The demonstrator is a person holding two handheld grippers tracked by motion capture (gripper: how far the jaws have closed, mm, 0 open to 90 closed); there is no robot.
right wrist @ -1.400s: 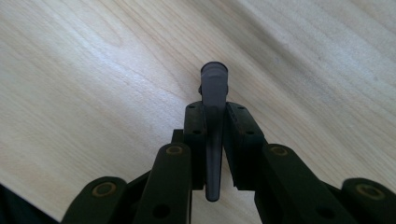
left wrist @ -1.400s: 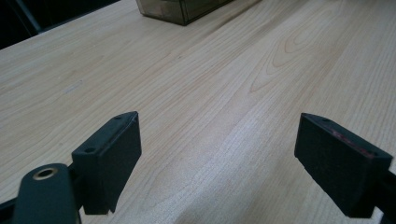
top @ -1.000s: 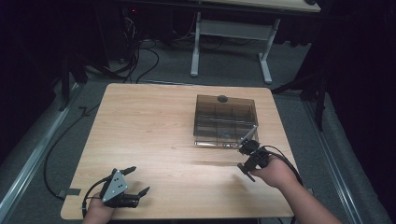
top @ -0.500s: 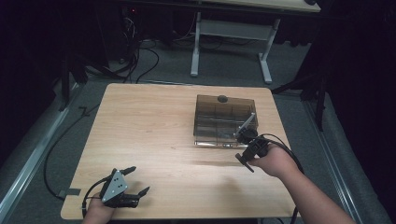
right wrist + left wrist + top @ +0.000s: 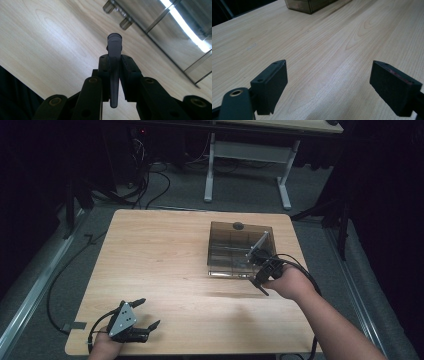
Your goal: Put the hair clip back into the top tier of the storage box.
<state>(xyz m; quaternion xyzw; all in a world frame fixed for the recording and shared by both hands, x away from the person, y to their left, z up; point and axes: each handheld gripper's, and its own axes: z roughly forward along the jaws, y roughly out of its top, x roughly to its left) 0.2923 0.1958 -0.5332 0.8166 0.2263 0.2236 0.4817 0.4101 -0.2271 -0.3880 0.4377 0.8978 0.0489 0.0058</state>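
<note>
A smoky see-through box [image 5: 234, 245] with inner dividers stands at the right back of the wooden table [image 5: 160, 255]. My right gripper [image 5: 256, 255] is at the box's front right corner, shut on a thin grey plastic tab [image 5: 114, 45] that stands up between its jaws. A pale strip [image 5: 260, 244], seemingly the lid's edge, slants up from there. The box [image 5: 175, 30] lies just beyond the tab. My left gripper [image 5: 149, 312] rests at the table's near left corner, open, with bare wood between its jaws [image 5: 329, 82]. The box's corner [image 5: 312, 3] is far ahead of it.
A white-legged desk frame [image 5: 247, 157] stands on the floor behind the table, with cables [image 5: 150, 175] to its left. A cable [image 5: 300, 267] trails from the right gripper over the person's hand. Bare wood spans the table's left and middle.
The right hand has risen and shifted a little toward the box's right side, still holding the tab; the pale strip slants higher. The left gripper has stayed put.
</note>
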